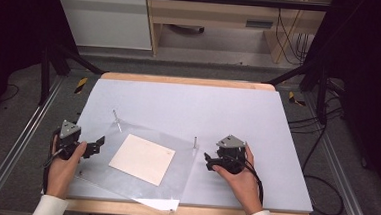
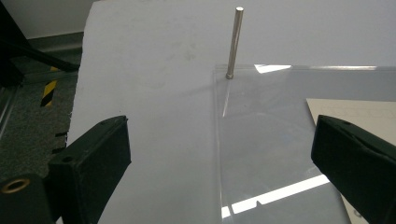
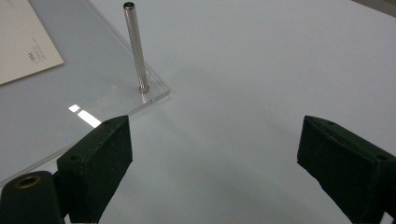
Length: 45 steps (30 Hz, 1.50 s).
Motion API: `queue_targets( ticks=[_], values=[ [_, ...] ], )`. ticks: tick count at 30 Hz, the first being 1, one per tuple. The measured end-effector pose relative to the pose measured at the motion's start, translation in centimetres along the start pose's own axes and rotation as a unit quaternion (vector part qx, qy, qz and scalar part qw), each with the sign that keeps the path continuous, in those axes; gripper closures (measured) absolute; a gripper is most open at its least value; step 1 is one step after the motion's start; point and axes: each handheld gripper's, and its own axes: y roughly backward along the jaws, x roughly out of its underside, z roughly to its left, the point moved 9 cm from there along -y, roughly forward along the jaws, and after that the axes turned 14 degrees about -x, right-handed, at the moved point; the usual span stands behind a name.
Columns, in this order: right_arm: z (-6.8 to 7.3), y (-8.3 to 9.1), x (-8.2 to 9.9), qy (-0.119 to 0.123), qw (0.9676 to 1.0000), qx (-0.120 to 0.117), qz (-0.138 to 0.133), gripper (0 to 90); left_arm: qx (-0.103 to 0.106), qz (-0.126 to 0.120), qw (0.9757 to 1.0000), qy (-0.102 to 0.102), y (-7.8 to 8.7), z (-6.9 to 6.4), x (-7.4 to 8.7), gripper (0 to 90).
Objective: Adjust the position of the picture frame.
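Two white-cuffed sleeves enter from the bottom edge of the high view, each hand holding a black gripper low over a pale grey mat that covers a wooden counter. At left, the left hand holds the left gripper, its jaws spread wide apart and closed on nothing, aimed to the right at the near-left edge of a clear acrylic sheet. In the left gripper view, that edge runs between the two jaws, one over bare mat and one over the sheet. At right, the right hand holds the right gripper, its jaws likewise wide apart and empty, pointing left toward the sheet's right corner.

Lying flat on the mat at the counter's near centre, the sheet is turned somewhat clockwise, its long axis running from far left to near right, and its near corner reaches the mat's front edge. A cream square card lies in the middle of it, turned the same way. Two slim metal pins stand upright from the sheet's far corners: the left pin at the far-left corner, and the right pin at the right corner, just beyond the right gripper's jaws.
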Motion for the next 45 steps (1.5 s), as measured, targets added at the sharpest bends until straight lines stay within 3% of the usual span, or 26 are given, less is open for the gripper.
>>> queue_targets(
  ticks=[6, 10, 11, 14, 15, 16, 18, 21, 22, 23, 26, 31, 34, 37, 39, 45],
  values=[
    [0.1, 0.1, -0.1, -0.002, 1.0000, 0.002, -0.004, 16.5, 0.005, -0.005, 1.0000, 0.002, 0.1, -0.2, -0.3, 6.1],
    [0.2, 0.2, -0.2, -0.001, 1.0000, -0.002, -0.003, 19.9, 0.014, -0.001, 0.9998, -0.011, 0.2, -0.7, -0.3, 6.9],
    [0.5, 0.1, -0.2, 0.000, 0.9999, -0.012, -0.007, 19.4, 0.019, 0.005, 0.9996, -0.021, 0.5, -1.0, -0.3, 8.0],
    [0.9, 0.1, -0.4, 0.000, 0.9996, -0.025, -0.011, 18.6, 0.020, -0.006, 0.9991, -0.037, 0.7, -1.4, -0.8, 8.9],
    [1.3, 0.1, -0.7, 0.002, 0.9992, -0.037, -0.011, 22.3, 0.030, -0.008, 0.9982, -0.051, 0.5, -2.0, -1.3, 8.7],
    [1.6, 0.0, -0.9, 0.004, 0.9990, -0.044, -0.011, 25.3, 0.030, -0.008, 0.9982, -0.051, 0.5, -2.0, -1.3, 8.3],
    [1.9, -0.5, -1.3, 0.007, 0.9990, -0.044, 0.002, 32.6, 0.055, 0.000, 0.9970, -0.054, -0.7, -3.1, -2.1, 6.7],
    [2.8, -1.7, -2.4, 0.021, 0.9978, -0.061, 0.016, 42.0, 0.058, 0.011, 0.9967, -0.056, -1.9, -3.4, -2.4, 9.1],
    [2.9, -2.1, -2.9, 0.021, 0.9978, -0.062, 0.015, 45.9, 0.054, 0.014, 0.9964, -0.064, -2.4, -3.4, -2.7, 14.0],
    [2.9, -2.5, -3.3, 0.026, 0.9975, -0.064, 0.016, 47.8, 0.039, 0.002, 0.9965, -0.075, -3.4, -3.1, -3.2, 19.3],
    [3.1, -3.9, -4.0, 0.019, 0.9970, -0.072, 0.022, 52.1, 0.057, 0.020, 0.9954, -0.074, -4.8, -3.3, -3.3, 26.8],
    [2.9, -4.9, -3.6, 0.020, 0.9970, -0.063, 0.040, 62.0, 0.053, 0.026, 0.9945, -0.087, -6.1, -3.3, -3.3, 37.9],
    [3.0, -5.2, -3.5, 0.021, 0.9972, -0.059, 0.042, 65.9, 0.058, 0.032, 0.9945, -0.081, -6.7, -3.6, -3.3, 44.7],
    [3.1, -5.4, -3.5, 0.015, 0.9972, -0.060, 0.042, 70.0, 0.049, 0.033, 0.9948, -0.083, -7.5, -3.7, -3.5, 49.8],
    [3.3, -5.6, -3.6, 0.013, 0.9972, -0.061, 0.042, 71.9, 0.050, 0.032, 0.9957, -0.070, -8.2, -3.9, -3.8, 54.8],
    [3.4, -5.8, -3.6, 0.008, 0.9970, -0.064, 0.042, 73.9, 0.034, 0.032, 0.9959, -0.077, -9.0, -3.9, -3.9, 65.9]
  ],
)
